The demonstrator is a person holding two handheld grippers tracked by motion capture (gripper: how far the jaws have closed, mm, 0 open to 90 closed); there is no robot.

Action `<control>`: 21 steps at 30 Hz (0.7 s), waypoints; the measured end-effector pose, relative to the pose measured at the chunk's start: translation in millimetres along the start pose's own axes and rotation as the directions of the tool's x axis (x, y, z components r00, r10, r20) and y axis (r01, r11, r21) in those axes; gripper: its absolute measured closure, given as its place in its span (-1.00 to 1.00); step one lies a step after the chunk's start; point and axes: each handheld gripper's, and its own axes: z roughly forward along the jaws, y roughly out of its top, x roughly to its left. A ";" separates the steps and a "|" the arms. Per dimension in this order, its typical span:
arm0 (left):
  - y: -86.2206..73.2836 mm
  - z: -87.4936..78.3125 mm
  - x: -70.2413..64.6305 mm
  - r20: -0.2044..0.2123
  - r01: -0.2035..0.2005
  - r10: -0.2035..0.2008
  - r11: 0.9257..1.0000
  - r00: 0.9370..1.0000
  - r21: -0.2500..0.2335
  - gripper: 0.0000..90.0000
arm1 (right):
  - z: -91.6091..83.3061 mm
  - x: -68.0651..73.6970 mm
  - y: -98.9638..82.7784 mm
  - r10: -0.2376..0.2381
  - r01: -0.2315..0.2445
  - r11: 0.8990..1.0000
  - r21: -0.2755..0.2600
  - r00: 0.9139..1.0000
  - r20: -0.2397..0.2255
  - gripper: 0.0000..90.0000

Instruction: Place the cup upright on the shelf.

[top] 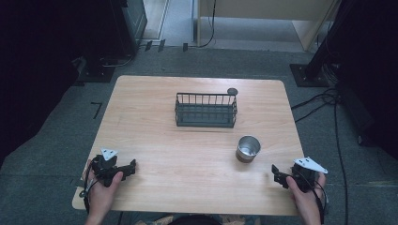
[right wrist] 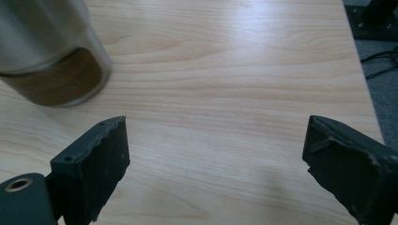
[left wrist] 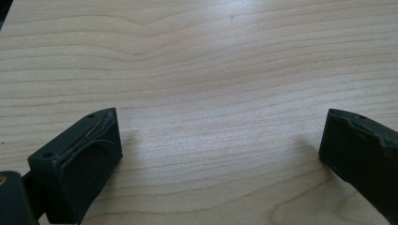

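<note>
A steel cup with a brown base band stands upright on the wooden table, right of centre. The cup looms at the upper left of the right gripper view. Behind it, a dark wire basket sits mid-table. My right gripper rests near the front right edge, a short way from the cup, open with bare wood between its jaws. At the front left, my left gripper is open too, and my left gripper has only wood grain ahead of it.
A small dark round object sits at the basket's back right corner. Grey carpet surrounds the table, with cables and a black stand base to the right and dark equipment at the back left.
</note>
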 end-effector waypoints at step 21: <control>0.0 0.0 0.0 0.000 0.000 0.000 1.000 1.000 0.000 -1.00 | 3.8 42.3 21.2 -0.074 0.073 0.997 -0.018 0.992 -0.106 -0.98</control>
